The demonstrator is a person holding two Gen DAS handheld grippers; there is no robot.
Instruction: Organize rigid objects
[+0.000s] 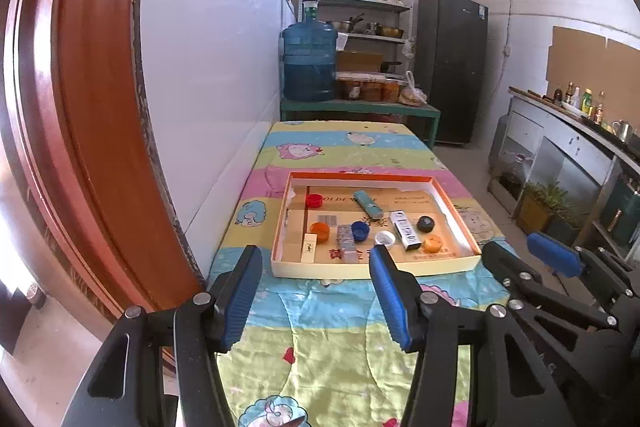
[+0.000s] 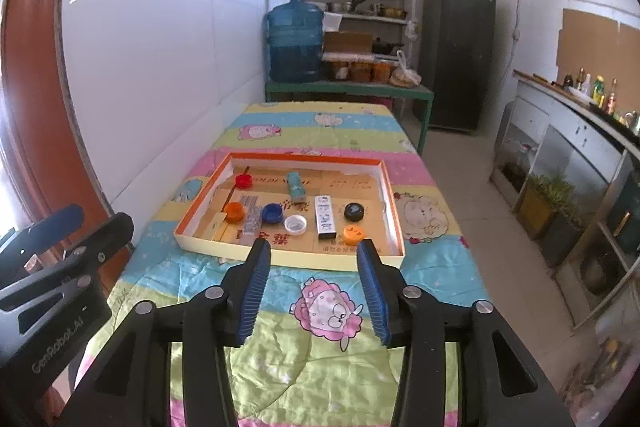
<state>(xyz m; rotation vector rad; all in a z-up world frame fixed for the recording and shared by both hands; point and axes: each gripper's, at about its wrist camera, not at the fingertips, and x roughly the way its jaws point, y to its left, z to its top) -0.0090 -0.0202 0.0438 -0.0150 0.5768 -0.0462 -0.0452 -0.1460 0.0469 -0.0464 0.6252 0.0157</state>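
Both grippers hang empty over the quilt, short of the tray.

Left gripper (image 1: 316,291) stands wide with nothing between its pads; right gripper (image 2: 310,285) is spread too, also empty. Ahead at twelve o'clock sits the orange-rimmed tray (image 2: 390,187) on the cartoon quilt (image 2: 320,347), already holding caps and small boxes: red cap (image 2: 243,180) at eleven, black cap (image 2: 354,211) at one, white box (image 2: 325,217) near its middle. No loose pieces show on the quilt, so sorting looks nearly finished; any next move means reaching forward into the tray.
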